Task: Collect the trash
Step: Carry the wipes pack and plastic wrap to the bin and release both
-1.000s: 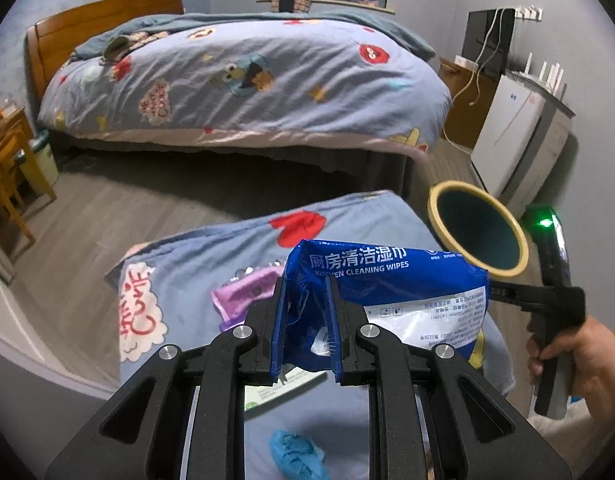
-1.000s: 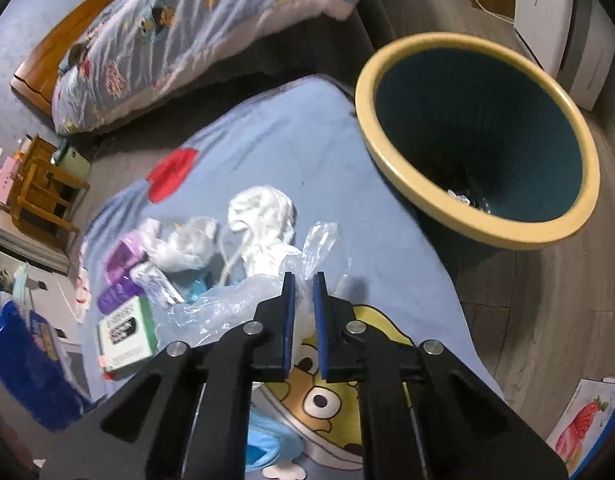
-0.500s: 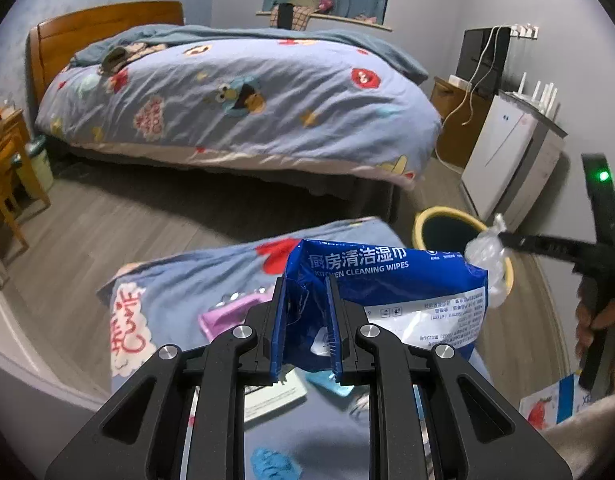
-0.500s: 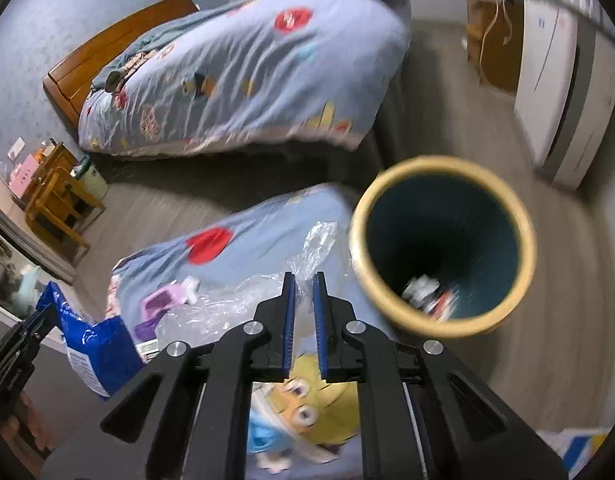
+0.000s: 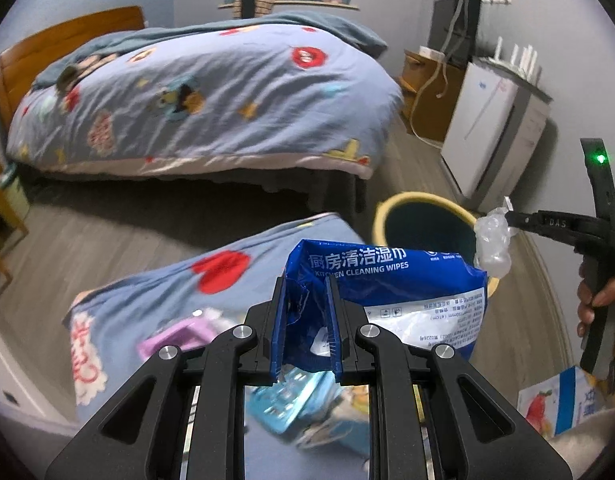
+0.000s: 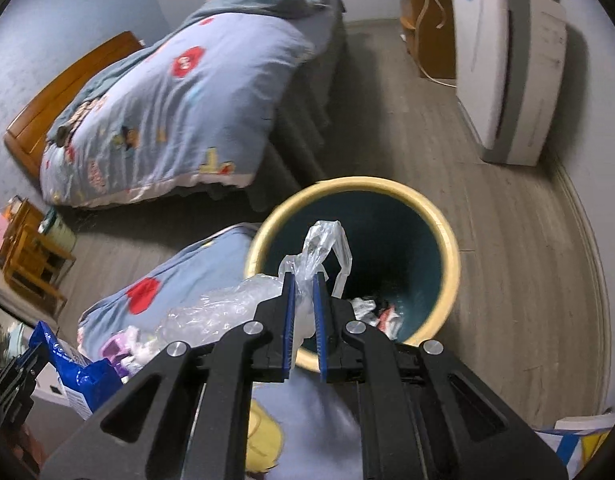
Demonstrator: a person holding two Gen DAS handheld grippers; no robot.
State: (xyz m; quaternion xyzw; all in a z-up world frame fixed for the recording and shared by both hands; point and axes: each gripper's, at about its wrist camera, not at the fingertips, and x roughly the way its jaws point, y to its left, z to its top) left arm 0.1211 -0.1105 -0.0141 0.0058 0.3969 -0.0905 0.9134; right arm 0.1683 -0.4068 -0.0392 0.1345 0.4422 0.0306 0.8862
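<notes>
We find the right gripper [image 6: 304, 308] clamped on a clear plastic bag [image 6: 319, 252], its jaws nearly together with the film pinched between the blue pads. The bag hangs over the near rim of the trash bin [image 6: 447, 256], partly above the opening; we judge it is held there so that a release drops it inside. The film is thin, crumpled and translucent, with a loop sticking up above the pads and a loose tail trailing toward the blanket-covered surface [image 6: 175, 268].

The left gripper [image 5: 306, 322] is closed narrowly on a blue wipes packet [image 5: 387, 280], gripping its torn end; the packet is lifted clear of the surface and sits short of the bin, in our judgement waiting its turn. It is glossy blue with a white lower panel, creased, and appears mostly empty.

The bin stands on the floor just beside the far corner of the covered surface and already holds some scraps [image 6: 371, 312]. Further litter, including a purple wrapper [image 5: 175, 336], lies on the surface.
</notes>
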